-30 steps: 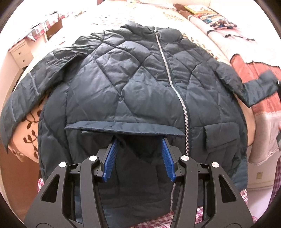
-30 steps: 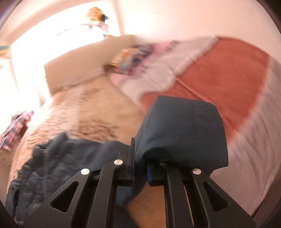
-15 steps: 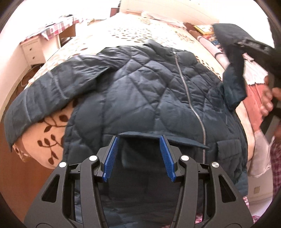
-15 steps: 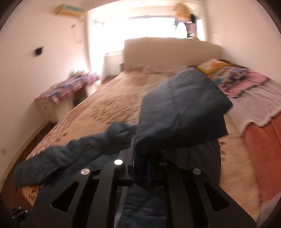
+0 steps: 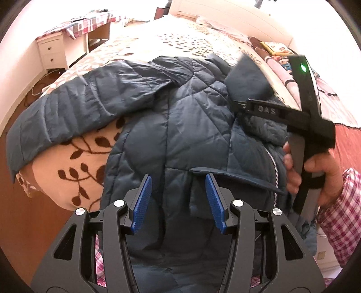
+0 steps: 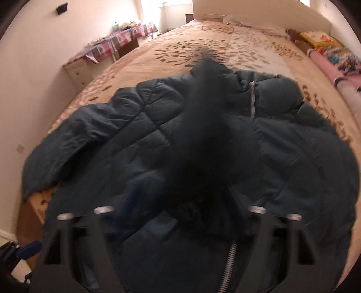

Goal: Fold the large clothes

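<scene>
A dark blue quilted jacket [image 5: 180, 117] lies front up on the bed, zipper [image 5: 274, 166] shut, its left sleeve [image 5: 67, 112] spread to the left. My left gripper [image 5: 178, 200] is open and empty, low over the jacket's hem by a pocket flap [image 5: 237, 178]. My right gripper [image 5: 239, 104] is over the jacket's chest with the right sleeve [image 5: 248, 76] at its tips. In the right wrist view the jacket [image 6: 304, 157] fills the frame and the sleeve [image 6: 209, 135] drapes, blurred, in front of my right gripper [image 6: 180, 202], whose fingers look spread apart.
The bed [image 5: 180, 38] has a beige leaf-pattern cover. A white drawer unit [image 5: 52, 53] and a table with a checked cloth [image 5: 90, 21] stand at the left wall. Folded blankets and pillows [image 5: 282, 58] lie along the bed's right side. The bed's foot edge [image 5: 33, 202] is near.
My right gripper has swung the right sleeve left over the jacket's chest, and its fingers have spread from shut. My left gripper has drifted slightly left and stayed open.
</scene>
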A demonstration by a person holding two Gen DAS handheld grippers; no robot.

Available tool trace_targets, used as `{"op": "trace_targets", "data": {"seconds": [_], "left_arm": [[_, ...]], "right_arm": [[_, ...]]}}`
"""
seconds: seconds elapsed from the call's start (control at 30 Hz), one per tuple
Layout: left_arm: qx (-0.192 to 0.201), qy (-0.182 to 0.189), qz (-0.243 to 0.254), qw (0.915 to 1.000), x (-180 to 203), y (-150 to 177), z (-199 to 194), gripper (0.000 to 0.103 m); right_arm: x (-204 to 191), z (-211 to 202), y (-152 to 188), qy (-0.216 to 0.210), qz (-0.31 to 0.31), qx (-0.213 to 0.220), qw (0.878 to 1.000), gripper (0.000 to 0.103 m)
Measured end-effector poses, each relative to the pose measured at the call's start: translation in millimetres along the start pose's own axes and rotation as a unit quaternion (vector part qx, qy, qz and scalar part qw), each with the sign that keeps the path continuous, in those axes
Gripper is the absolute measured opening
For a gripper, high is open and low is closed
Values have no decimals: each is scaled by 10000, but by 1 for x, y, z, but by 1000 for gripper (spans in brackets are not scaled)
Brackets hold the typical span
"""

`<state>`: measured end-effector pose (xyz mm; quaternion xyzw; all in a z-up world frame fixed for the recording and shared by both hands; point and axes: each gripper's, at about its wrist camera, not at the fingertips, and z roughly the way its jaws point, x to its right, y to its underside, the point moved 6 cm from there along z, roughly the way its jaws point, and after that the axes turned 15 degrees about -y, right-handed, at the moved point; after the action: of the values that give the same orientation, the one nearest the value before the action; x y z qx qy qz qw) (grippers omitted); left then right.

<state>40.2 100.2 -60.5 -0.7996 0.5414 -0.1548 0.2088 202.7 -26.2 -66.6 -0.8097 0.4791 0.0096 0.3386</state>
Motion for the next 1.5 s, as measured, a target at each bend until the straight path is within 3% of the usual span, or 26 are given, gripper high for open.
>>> {"op": "trace_targets", "data": {"seconds": [0.13, 0.33, 0.57, 0.73, 0.97, 1.03, 1.13, 1.2, 1.3, 1.5], "left_arm": [[92, 68, -84, 9999, -4, -6, -6, 53], [263, 29, 54, 9996, 5, -20, -13, 55], [239, 202, 200, 9993, 38, -62, -1, 62], [-155, 354, 27, 9992, 66, -99, 37, 62], [-687, -343, 140, 9969, 88, -118, 101, 61], [-695, -454, 282, 9961, 96, -122, 107, 39], [-435, -626, 514, 9958, 108, -135, 101, 13], [-81, -716, 653, 9953, 116, -150, 89, 11], [153, -797, 624, 9947, 119, -165, 80, 11], [-330, -1029, 475, 9930, 110, -155, 118, 17]], "right_arm": [[-5, -16, 7, -180, -80, 72, 9998, 76], [11, -65, 25, -339, 304, 520, 9976, 76], [59, -126, 76, -2, 737, 875, 9934, 76], [93, -156, 114, 240, 1076, 996, 9889, 76], [138, -189, 151, 404, 1657, 1283, 9770, 76], [146, -191, 154, 398, 1749, 1289, 9753, 76], [151, -193, 154, 352, 1793, 1335, 9741, 76], [153, -191, 155, 315, 1776, 1338, 9745, 76], [152, -186, 155, 261, 1770, 1288, 9754, 76], [147, -174, 157, 170, 1721, 1121, 9785, 76]]}}
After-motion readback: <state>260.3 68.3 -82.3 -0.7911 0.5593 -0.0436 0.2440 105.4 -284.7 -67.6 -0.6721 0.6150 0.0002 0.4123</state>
